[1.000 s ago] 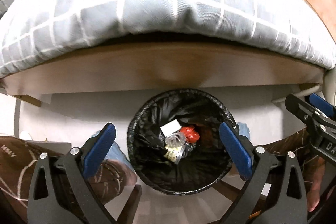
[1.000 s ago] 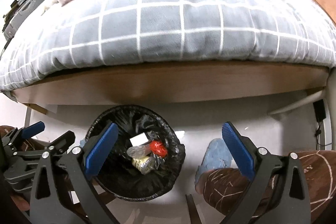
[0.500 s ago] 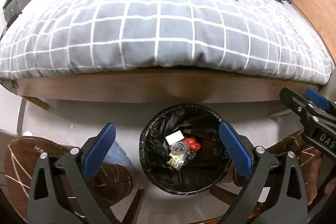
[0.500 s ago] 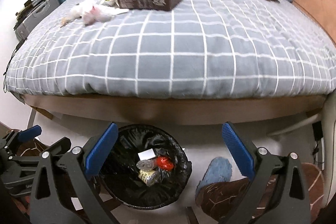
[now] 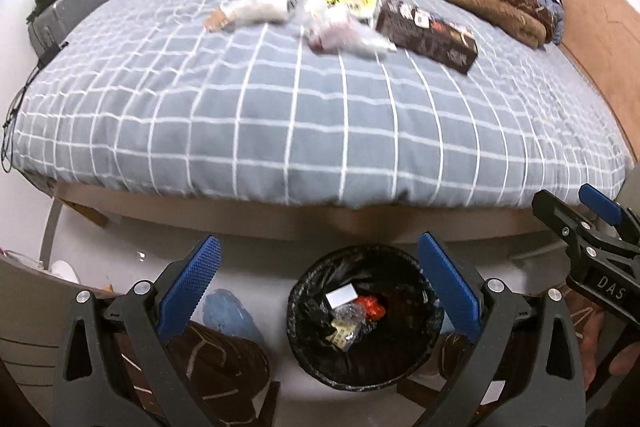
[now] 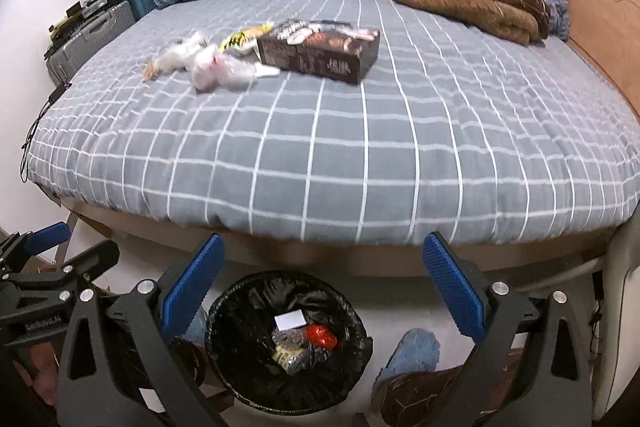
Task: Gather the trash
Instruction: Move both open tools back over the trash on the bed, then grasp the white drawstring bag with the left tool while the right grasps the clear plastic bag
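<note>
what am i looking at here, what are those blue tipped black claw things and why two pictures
They are two hand-held grippers; a person holds one in each hand, and a camera on each looks out along its fingers. One picture is from the left gripper, the other from the right gripper. Both are open and hold nothing. Below them stands a bin lined in black, with some trash inside. On the checked bed lie a dark box, a yellow wrapper and crumpled white wrappers, not yet collected.
</note>
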Demonstrator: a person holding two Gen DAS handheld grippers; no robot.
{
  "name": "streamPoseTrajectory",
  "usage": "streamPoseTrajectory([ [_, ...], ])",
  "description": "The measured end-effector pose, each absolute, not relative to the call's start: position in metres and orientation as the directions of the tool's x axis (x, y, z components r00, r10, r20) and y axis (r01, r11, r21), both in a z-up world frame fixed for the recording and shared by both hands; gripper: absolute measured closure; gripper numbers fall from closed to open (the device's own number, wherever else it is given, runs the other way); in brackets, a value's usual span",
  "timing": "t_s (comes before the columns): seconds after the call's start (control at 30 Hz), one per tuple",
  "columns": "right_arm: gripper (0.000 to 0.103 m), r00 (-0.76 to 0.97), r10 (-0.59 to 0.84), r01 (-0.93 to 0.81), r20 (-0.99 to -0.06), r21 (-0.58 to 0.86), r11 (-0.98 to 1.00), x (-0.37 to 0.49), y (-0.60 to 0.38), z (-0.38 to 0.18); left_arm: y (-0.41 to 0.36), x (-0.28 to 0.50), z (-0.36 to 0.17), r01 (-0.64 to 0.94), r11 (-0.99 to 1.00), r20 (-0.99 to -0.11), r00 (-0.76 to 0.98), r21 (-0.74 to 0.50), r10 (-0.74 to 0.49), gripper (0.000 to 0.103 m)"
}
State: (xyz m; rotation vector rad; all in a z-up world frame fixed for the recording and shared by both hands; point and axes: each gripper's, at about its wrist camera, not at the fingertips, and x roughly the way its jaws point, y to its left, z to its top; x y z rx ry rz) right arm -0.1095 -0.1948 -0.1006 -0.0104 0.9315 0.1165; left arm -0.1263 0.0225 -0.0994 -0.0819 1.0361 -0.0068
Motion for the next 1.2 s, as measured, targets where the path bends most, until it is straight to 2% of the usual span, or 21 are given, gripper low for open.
streamPoseTrajectory([
  [0.3, 0.008, 0.612, 0.116, -0.134, -0.783, 0.042, 0.990, -0.069, -0.183, -0.076, 0.044, -0.085, -0.071, -0.072, 0.995, -0.840, 0.542, -0.067, -0.018, 0.006],
  [0.63, 0.008, 0.617, 0.154, -0.197, -0.771, 0.039, 0.980, -0.002, -0.152, -0.066, 0.081, -0.003, -0.059, -0.131, 0.989, -0.825, 0.564, -0.070, 0.017, 0.006],
  [1.2, 0.009, 0.557, 0.287, -0.364, -0.779, 0.081, 0.928, 0.096, -0.075, -0.114, 0.115, 0.146, -0.103, -0.168, 0.981, -0.826, 0.564, -0.093, 0.019, 0.007],
])
